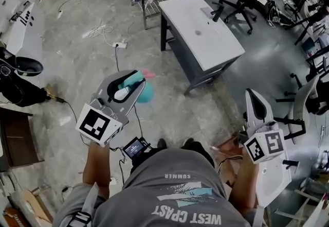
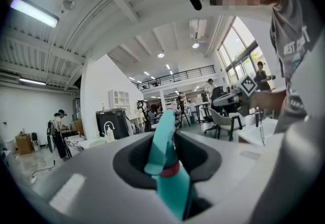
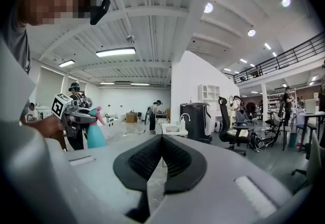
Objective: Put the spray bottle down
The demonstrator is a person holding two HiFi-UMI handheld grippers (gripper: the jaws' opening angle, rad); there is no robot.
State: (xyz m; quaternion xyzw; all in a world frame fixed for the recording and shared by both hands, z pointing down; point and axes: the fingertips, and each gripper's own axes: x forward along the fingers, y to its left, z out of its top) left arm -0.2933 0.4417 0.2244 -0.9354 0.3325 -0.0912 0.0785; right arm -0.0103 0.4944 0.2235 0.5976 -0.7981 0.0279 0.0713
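L gripper (image 1: 132,83) is clamped on the neck of the teal spray bottle (image 1: 145,93), just under its pink-tipped trigger head. The bottle's body hangs below the jaws, in mid-air in front of the person and over bare floor (image 1: 82,71). R gripper (image 3: 161,139) has its jaws pressed together w/ nothing between them, held out to the side, well apart from the bottle.

The white-topped stand (image 1: 205,35) looks like the likely drop spot, and it's not under the bottle yet. Main risk, imo: a neck-only grip lets the body swing on the way over, so the bottle could slip and fall to the floor. How full it is I can't tell; probably light, but the close view is too distorted. Set down tilted or near the stand's edge, it could tip off. The power strip (image 1: 120,45) and loose cable (image 1: 100,30) lie close to the walking path, so there's a trip hazard too.
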